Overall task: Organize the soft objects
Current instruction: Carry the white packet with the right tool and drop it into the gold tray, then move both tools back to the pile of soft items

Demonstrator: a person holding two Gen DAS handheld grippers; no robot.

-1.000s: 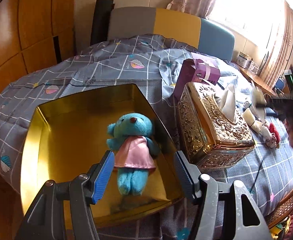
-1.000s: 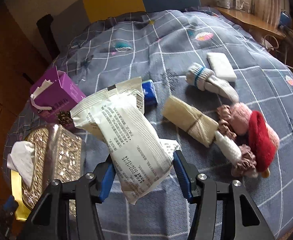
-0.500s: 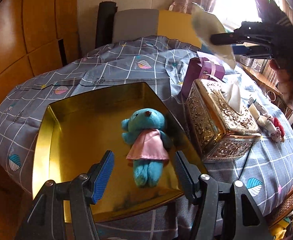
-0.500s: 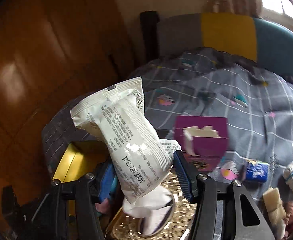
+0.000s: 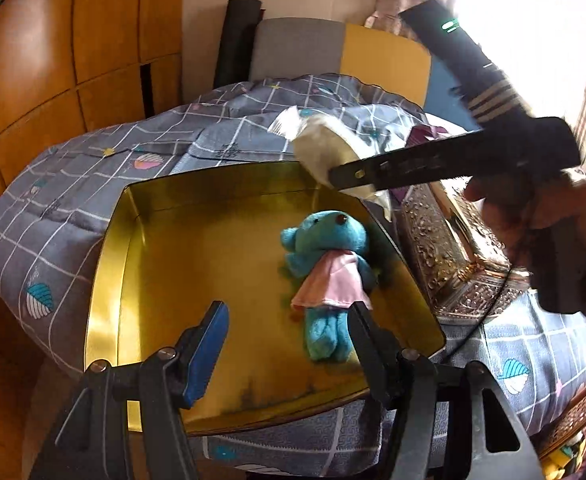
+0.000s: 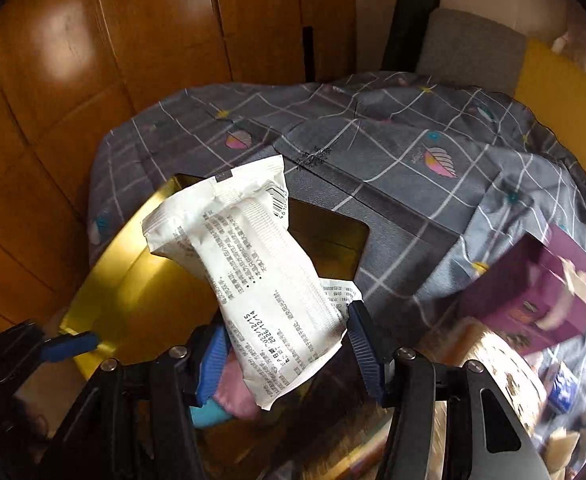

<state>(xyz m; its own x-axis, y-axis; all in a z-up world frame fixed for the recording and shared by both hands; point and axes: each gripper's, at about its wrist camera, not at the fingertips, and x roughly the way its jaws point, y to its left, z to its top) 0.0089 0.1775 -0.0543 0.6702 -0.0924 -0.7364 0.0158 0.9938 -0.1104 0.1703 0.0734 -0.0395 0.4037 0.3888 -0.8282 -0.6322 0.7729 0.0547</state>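
Note:
A gold tray (image 5: 109,280) lies on the quilted bed, and a blue teddy in a pink dress (image 5: 325,248) lies face up in its right half. Just above the tray's near edge my left gripper (image 5: 285,344) stands open; the teddy's legs lie by its right finger, untouched. My right gripper (image 6: 289,344) is shut on a white printed packet (image 6: 253,280). It holds the packet above the tray (image 6: 105,272), with the teddy (image 6: 229,400) peeking out below. In the left wrist view the packet (image 5: 329,152) hangs over the tray's far right corner.
An ornate gold tissue box (image 5: 453,248) stands against the tray's right side, with a purple box (image 6: 541,292) behind it. A person's hand (image 5: 553,216) grips the right tool. Wooden cabinet doors (image 6: 93,40) rise to the left of the bed.
My right gripper swung the packet from above the socks and hair ties, across the tissue box, to over the tray, rolling as it went. My left gripper shifted slightly and stayed open.

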